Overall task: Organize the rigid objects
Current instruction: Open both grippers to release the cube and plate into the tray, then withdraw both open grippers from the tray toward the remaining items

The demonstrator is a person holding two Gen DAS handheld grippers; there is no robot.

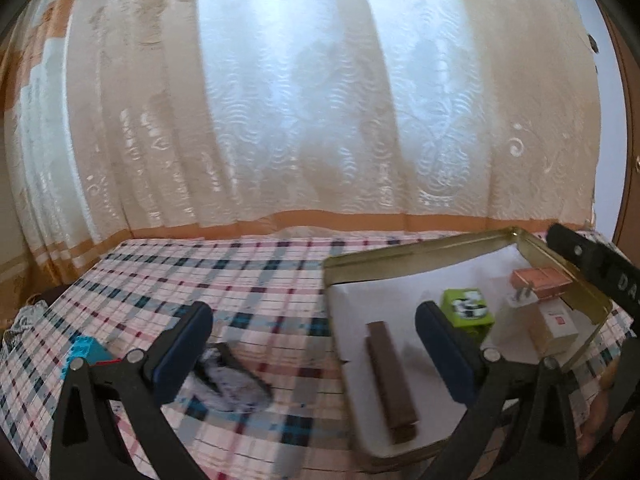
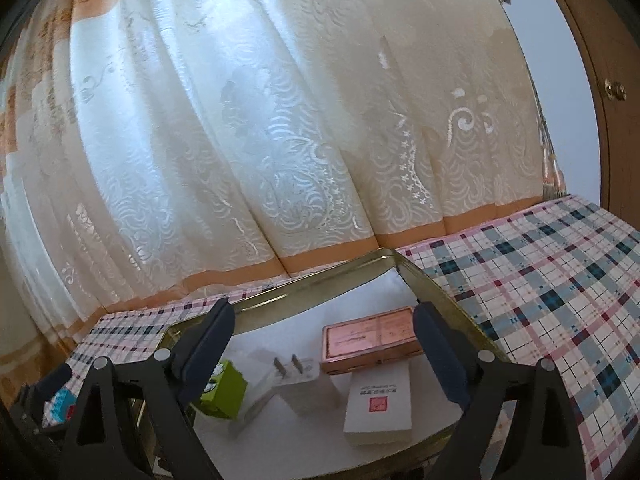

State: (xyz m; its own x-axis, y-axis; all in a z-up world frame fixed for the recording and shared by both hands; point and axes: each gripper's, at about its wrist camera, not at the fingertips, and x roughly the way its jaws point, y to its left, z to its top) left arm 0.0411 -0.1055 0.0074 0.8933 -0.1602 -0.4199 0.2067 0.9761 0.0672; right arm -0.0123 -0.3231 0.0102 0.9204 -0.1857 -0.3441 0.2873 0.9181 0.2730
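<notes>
**Tin Tray on Checked Table, Both Tools Empty**

A checked cloth covers the table before a curtain. My left tool and right tool stand spread, pinching nothing. Brown bar, green box and pink box lie grouped inside the tin tray, which probably serves for sorting.

We note a gold-rimmed tray holding a brown bar, green box, white plug, pink box and white box, all lying apart.
</notes>
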